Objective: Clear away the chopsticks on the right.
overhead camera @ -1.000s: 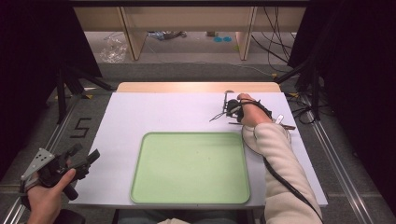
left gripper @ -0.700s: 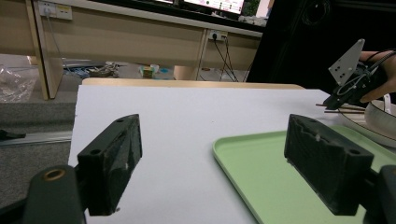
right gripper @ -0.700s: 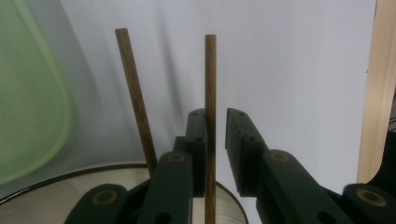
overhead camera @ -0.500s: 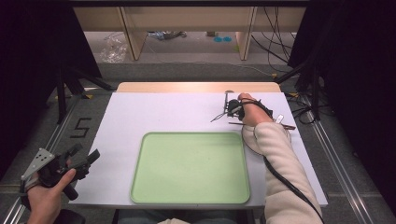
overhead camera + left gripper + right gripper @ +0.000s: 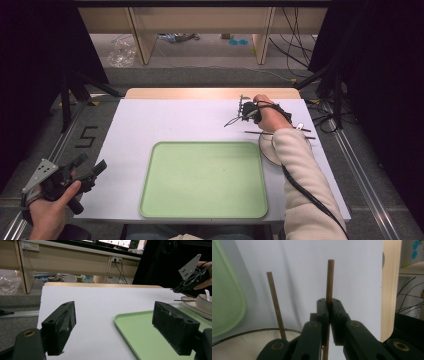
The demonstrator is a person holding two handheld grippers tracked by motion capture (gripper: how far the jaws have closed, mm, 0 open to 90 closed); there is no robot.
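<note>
At the far right of the white table top, my right gripper (image 5: 245,111) (image 5: 329,302) is shut on a brown wooden chopstick (image 5: 330,277), whose tip sticks out past the jaws and slants left over the table (image 5: 232,121). A second chopstick (image 5: 280,134) (image 5: 274,297) lies across the white plate (image 5: 267,148) (image 5: 249,336) beside the right hand. My left gripper (image 5: 90,167) (image 5: 115,325) hovers off the table's near left corner, open, with nothing between its jaws. The left gripper view shows the right gripper (image 5: 190,280) far off.
A light green tray (image 5: 202,210) (image 5: 140,330) lies bare at the middle front of the table. A white bowl (image 5: 205,303) with a spoon stands on the plate. A wooden strip (image 5: 210,93) borders the far edge. Cables trail on the floor at right.
</note>
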